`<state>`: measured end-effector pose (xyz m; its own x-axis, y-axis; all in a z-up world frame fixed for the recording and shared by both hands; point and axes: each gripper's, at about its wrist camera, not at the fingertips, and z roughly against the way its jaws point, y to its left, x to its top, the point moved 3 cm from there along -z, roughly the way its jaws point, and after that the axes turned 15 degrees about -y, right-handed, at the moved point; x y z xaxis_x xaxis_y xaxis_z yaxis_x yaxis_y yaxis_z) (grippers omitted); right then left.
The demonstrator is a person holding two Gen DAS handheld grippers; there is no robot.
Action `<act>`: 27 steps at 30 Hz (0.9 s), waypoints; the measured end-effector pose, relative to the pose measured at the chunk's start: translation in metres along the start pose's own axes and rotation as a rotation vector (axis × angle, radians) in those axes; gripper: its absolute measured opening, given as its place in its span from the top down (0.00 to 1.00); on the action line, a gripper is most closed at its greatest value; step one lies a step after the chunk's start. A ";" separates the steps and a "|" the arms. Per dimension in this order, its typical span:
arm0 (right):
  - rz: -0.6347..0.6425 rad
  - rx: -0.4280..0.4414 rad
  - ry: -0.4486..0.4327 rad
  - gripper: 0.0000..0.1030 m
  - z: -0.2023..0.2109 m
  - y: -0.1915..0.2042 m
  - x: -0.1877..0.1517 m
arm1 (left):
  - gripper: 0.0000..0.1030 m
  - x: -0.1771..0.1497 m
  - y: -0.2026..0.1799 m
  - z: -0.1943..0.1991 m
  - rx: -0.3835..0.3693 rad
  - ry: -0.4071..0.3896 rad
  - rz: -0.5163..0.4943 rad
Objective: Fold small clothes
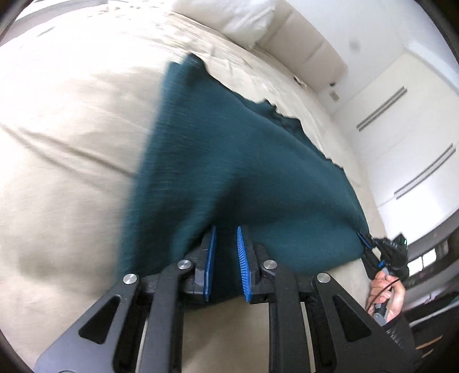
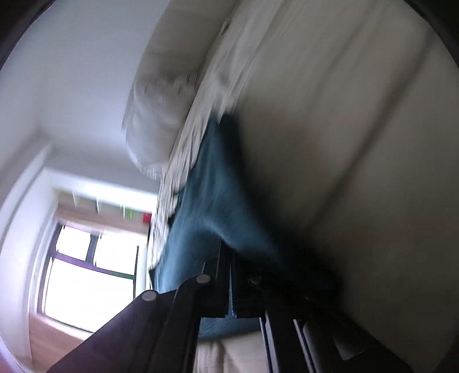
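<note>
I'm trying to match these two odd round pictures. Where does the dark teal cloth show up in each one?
Left wrist view: the dark teal knit cloth fills the centre, running from the upper middle down to the blue-padded fingers at the bottom.
Right wrist view: the same cloth, blurred, is a narrow band from the centre down to the dark fingers at the bottom.
Shared landmark: the white pillow at the head of the beige bed.

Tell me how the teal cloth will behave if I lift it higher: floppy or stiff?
Probably floppy: the teal cloth sags and creases between the left gripper and right gripper. Likely light. Its far end trails on the bed.
</note>
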<state>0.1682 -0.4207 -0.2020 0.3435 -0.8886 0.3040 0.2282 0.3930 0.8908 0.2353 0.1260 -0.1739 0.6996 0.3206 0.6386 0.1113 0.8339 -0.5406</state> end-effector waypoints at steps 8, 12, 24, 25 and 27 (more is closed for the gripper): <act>0.052 0.089 -0.075 0.74 0.020 0.058 0.010 | 0.83 0.054 -0.049 0.014 -0.002 -0.129 -0.099; 0.058 0.203 0.095 0.72 -0.050 0.110 -0.036 | 0.83 0.073 -0.092 -0.044 -0.110 -0.102 -0.104; 0.009 0.171 0.179 0.87 -0.155 0.086 -0.034 | 0.83 0.097 -0.019 -0.135 -0.146 -0.022 0.094; -0.003 0.157 0.150 0.87 -0.151 0.079 -0.023 | 0.83 0.101 -0.011 -0.133 -0.148 -0.034 0.126; -0.053 0.110 0.093 0.87 -0.146 0.057 0.005 | 0.83 0.108 0.004 -0.126 -0.157 -0.052 0.180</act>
<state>0.3156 -0.3682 -0.1986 0.4172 -0.8799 0.2273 0.1492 0.3131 0.9379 0.4000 0.1068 -0.1764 0.6810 0.4838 0.5497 0.0992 0.6828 -0.7238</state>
